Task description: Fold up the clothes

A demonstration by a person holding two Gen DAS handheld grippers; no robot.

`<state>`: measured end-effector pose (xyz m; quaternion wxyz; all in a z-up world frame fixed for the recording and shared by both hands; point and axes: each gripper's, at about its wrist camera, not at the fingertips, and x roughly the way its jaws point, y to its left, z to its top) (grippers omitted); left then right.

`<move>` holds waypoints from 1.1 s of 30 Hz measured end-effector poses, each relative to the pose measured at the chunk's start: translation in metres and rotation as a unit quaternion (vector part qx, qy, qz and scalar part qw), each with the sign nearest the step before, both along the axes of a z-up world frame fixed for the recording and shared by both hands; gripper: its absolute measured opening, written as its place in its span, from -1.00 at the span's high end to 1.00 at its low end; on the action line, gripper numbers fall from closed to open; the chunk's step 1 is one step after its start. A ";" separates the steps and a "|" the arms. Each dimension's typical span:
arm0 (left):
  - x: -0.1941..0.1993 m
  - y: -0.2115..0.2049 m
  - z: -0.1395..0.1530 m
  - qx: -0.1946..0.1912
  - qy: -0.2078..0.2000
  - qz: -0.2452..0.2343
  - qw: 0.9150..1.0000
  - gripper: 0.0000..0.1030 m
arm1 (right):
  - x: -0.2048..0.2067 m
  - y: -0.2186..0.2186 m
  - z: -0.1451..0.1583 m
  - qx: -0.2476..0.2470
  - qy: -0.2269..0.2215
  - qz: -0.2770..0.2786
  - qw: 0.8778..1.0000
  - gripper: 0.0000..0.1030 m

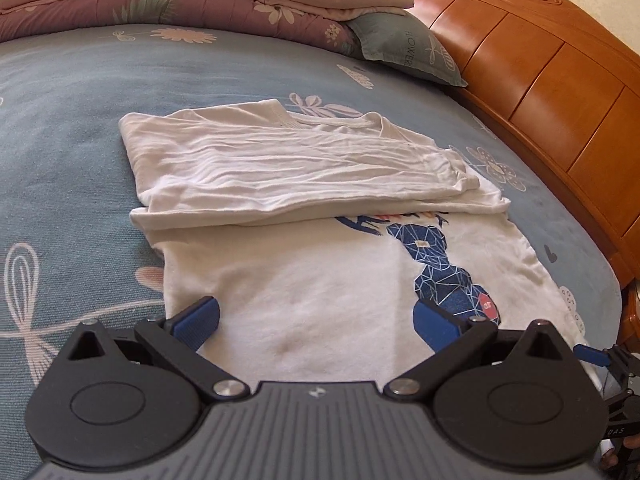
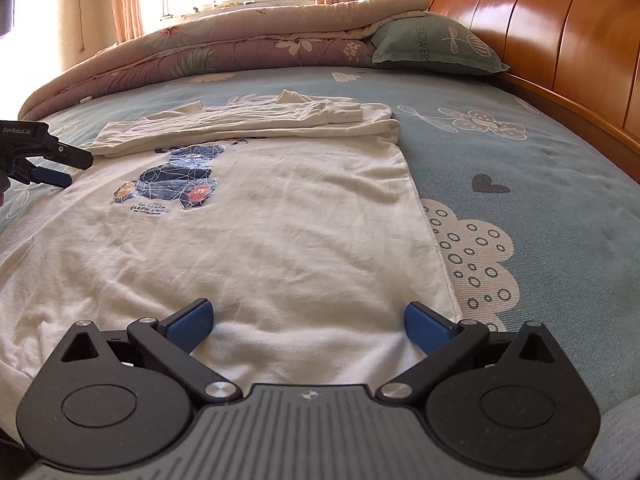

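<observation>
- White cotton T-shirt (image 2: 260,240) lay creased on the blue floral bedsheet (image 2: 540,168), its top folded over.
- Left gripper (image 1: 316,322) spread wide, empty, at the hem.
- Right gripper (image 2: 306,326) likewise splayed, holding nothing.

A white T-shirt (image 2: 280,220) lay flat on the bed, print side up, its hem end spread wide and a little rumpled. The far end had been folded in: the sleeves and shoulder part (image 1: 296,164) lay doubled over the chest in a creased, layered band, the ribbed collar showing along its far edge. A blue geometric bear print (image 1: 444,264) with red-orange spots and small lettering beneath it showed partly, its top hidden under the folded band
</observation>
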<state>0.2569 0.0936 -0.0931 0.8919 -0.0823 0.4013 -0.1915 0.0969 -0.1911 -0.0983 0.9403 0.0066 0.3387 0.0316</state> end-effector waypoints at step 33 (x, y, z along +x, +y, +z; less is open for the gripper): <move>0.026 0.001 0.017 -0.011 -0.002 0.018 1.000 -0.99 | 0.004 0.000 0.003 -0.003 0.017 0.004 1.000 -1.00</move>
